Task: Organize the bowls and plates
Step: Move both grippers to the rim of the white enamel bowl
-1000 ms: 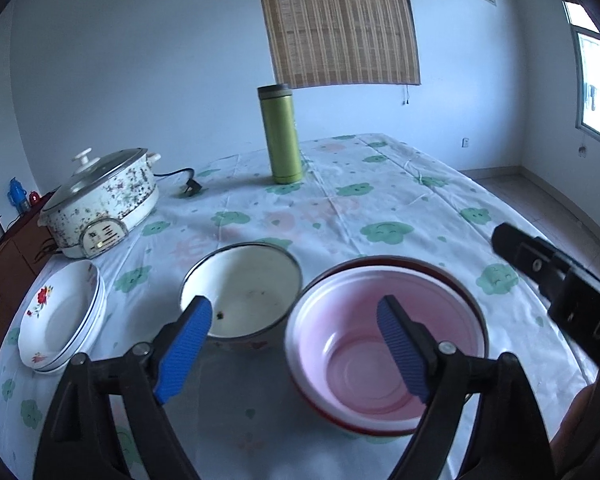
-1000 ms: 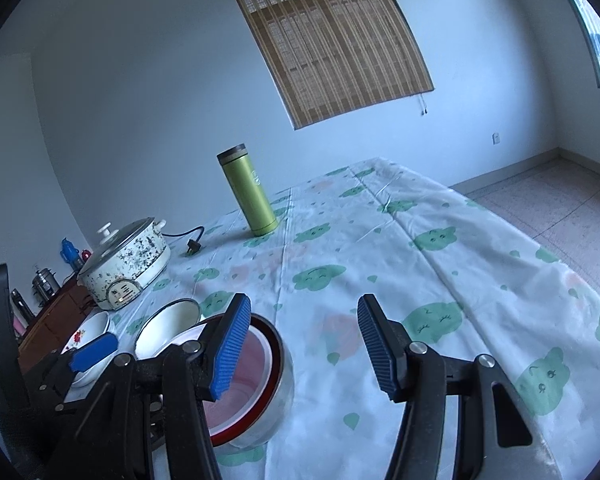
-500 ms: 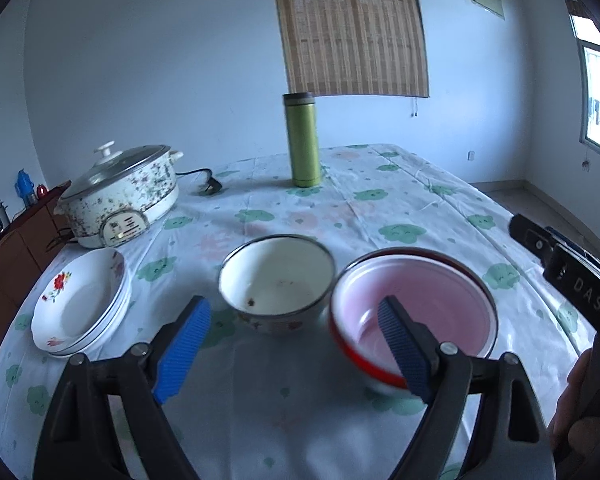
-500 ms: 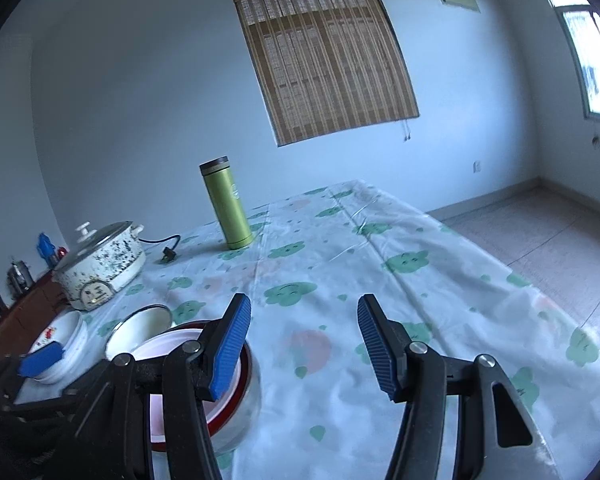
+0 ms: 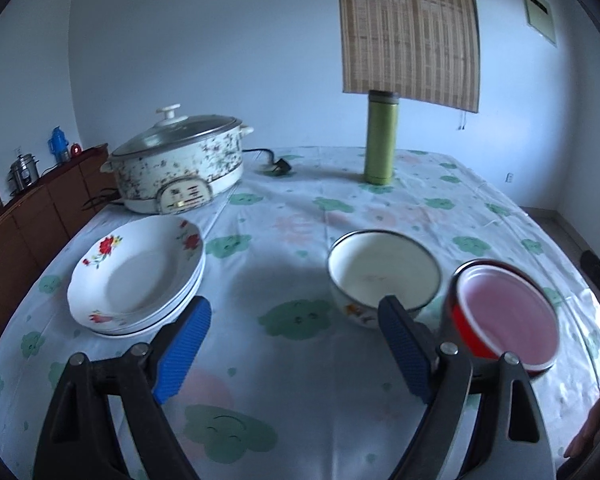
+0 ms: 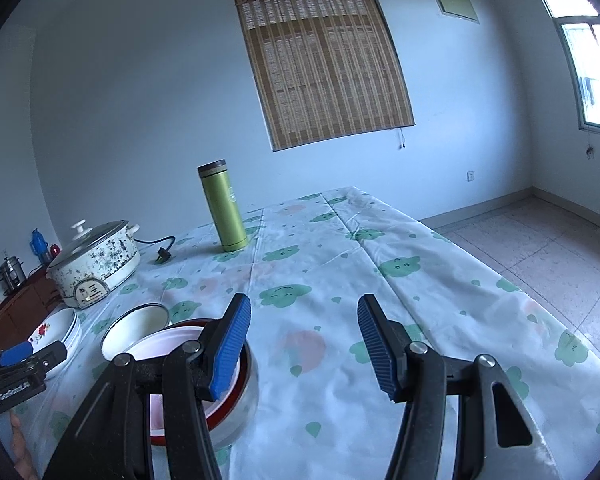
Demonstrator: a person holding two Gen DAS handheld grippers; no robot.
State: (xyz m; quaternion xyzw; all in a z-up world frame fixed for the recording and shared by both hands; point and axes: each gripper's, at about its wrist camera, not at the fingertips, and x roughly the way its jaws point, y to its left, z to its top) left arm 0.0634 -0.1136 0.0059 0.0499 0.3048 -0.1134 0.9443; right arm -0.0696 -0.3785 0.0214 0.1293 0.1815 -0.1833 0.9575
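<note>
1. While the floral plates [image 5: 136, 276] sit stacked left of the white bowl [image 5: 384, 270], bowls look only partly sorted: pink bowl [image 5: 508, 316] nested in red one just right of it, white bowl apart.
2. My left gripper [image 5: 296, 344] gapes wide, grasping nothing, hovering near the white bowl.
3. My right gripper [image 6: 300, 340] also spread, empty, beside the pink bowl.

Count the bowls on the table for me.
2 bowls: a white enamel bowl mid-table, and a red-rimmed pink bowl just right of it. The plate stack sits to the left; nothing suggests another bowl is hidden.
</note>
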